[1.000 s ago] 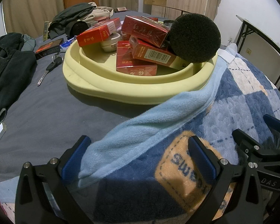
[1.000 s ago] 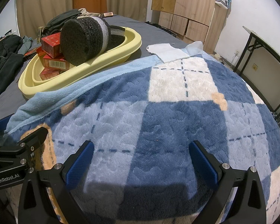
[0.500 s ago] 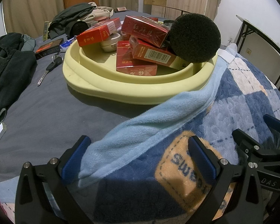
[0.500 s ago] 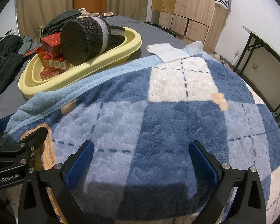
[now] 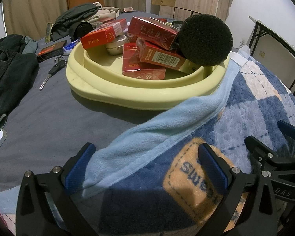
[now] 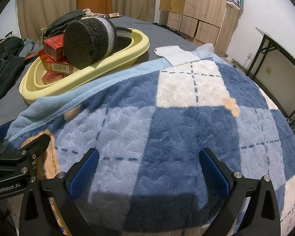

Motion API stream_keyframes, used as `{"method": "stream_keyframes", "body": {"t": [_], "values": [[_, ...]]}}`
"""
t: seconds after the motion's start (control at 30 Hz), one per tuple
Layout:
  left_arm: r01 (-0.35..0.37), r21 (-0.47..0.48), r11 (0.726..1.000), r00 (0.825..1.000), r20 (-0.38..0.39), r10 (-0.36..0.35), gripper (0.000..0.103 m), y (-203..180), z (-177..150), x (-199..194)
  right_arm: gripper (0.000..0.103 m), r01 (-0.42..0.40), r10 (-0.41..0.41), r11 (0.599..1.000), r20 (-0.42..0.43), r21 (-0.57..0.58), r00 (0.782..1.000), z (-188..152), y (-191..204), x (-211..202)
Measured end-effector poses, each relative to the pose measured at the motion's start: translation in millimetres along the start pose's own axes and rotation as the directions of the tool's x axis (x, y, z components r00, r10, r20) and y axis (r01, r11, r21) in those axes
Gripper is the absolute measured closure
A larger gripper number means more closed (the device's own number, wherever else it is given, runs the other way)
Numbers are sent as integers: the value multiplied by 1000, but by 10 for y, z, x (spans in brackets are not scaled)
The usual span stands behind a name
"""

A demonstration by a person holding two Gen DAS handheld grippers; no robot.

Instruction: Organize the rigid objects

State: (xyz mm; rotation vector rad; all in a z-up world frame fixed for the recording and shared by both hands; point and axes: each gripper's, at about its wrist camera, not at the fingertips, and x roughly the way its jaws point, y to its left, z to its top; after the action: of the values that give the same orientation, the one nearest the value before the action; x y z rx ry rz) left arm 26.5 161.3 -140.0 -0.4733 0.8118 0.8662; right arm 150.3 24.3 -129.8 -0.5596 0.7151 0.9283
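Red cigarette boxes (image 5: 147, 47) and a black foam cylinder (image 5: 204, 40) are piled in the pale yellow plastic basin (image 5: 127, 96), which sits on the grey bedsheet (image 5: 49, 118) with its near rim just beside the light blue blanket edge (image 5: 167, 122); the pile reads as rigid items already gathered into 1 container, likely the sorting spot. The foam cylinder is laid on its side, long axis roughly horizontal, flat round face toward both cameras, leaning on the boxes and the basin's right rim; a white band (image 6: 111, 37) is seen around its far end. The boxes are stacked loosely at mixed angles, the barcode box (image 5: 163, 57) tilted. A key (image 5: 53, 72) and 1 more dark red box (image 5: 51, 51) are left outside on the sheet, probably not yet collected. The left gripper (image 5: 147, 167) is held wide open, empty, low over the plaid blanket (image 6: 186, 108). The right gripper (image 6: 149, 169) is likewise spread wide, nothing held, hovering over the blanket, well apart from the basin.
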Motion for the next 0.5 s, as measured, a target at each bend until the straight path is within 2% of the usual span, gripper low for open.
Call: {"method": "stream_keyframes", "body": {"t": [0.5], "values": [[0,0,1000,1000,0,0,0,0,-1,-1,0,0,0,1000,0,0,1000,7,-3,9]]}}
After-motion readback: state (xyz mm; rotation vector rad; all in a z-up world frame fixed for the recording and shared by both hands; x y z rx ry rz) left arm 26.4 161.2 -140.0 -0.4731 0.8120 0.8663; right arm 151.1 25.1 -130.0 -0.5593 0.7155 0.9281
